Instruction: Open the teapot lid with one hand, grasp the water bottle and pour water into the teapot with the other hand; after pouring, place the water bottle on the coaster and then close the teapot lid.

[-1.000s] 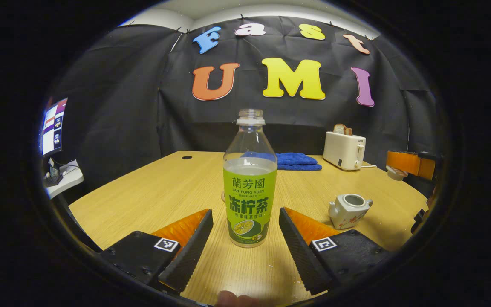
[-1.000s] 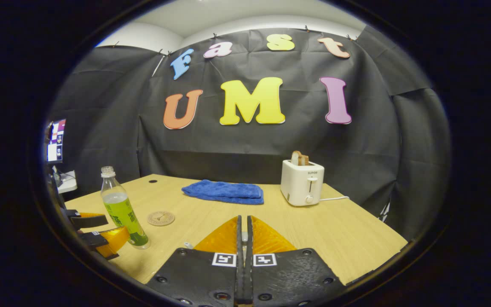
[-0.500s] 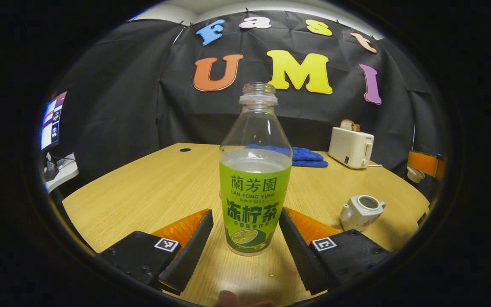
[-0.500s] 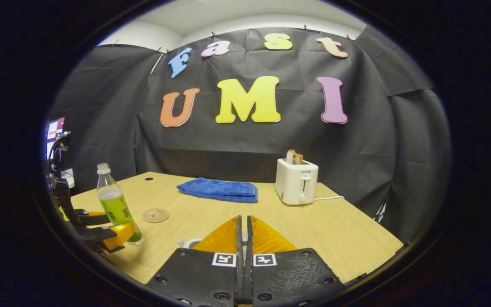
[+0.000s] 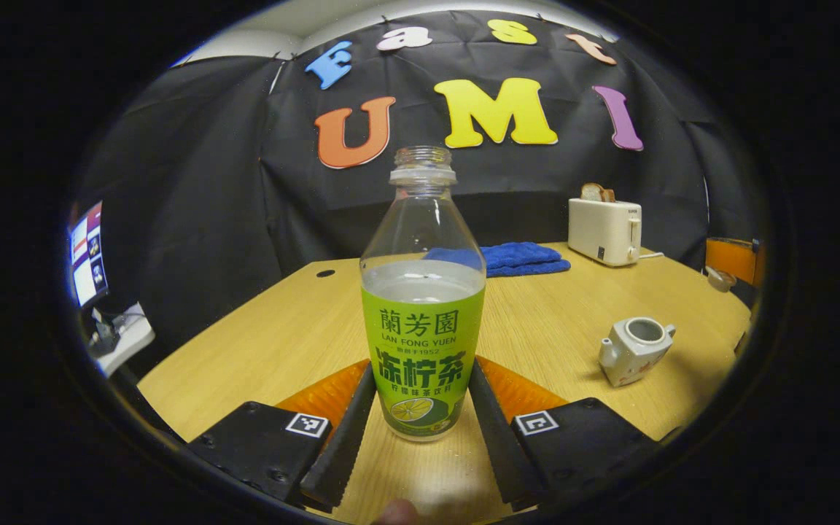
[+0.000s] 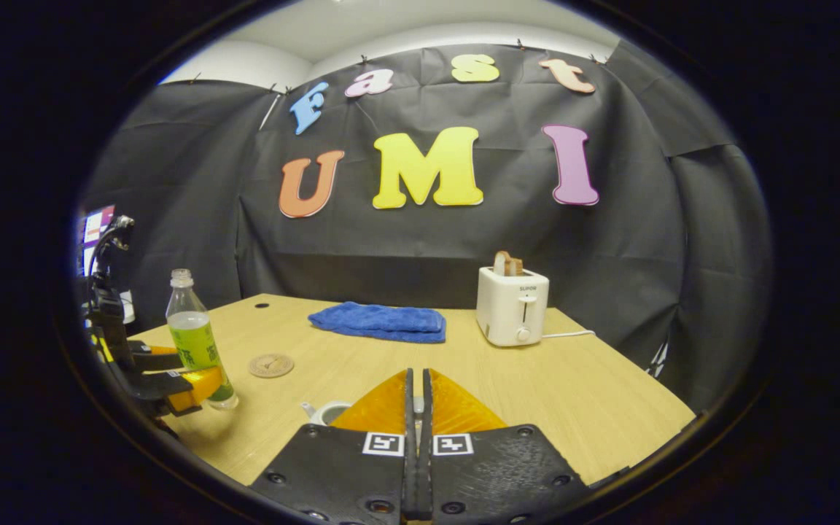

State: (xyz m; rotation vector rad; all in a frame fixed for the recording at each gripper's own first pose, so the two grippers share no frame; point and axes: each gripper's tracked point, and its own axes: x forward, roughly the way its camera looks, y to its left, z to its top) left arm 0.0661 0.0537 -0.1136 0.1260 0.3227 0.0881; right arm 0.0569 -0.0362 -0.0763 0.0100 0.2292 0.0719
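- The water bottle (image 5: 423,321) stands upright on the table (image 5: 573,313), without cap, its long axis vertical.
- The left gripper (image 5: 420,408) has its two fingers pressed on the bottle's lower part, one each side.
- The teapot (image 5: 635,350), lid off, lies to the right of this gripper, near.
- The right gripper (image 6: 415,408) is clenched on the small lid (image 6: 418,403), I judge.
- The coaster (image 6: 271,365) lies just beyond the bottle.

Staged recording booth: black cloth wall (image 6: 464,248) ahead of the gripper, wooden table (image 6: 595,394) beneath, toaster (image 6: 512,315) beyond, monitor (image 5: 86,251) far left.
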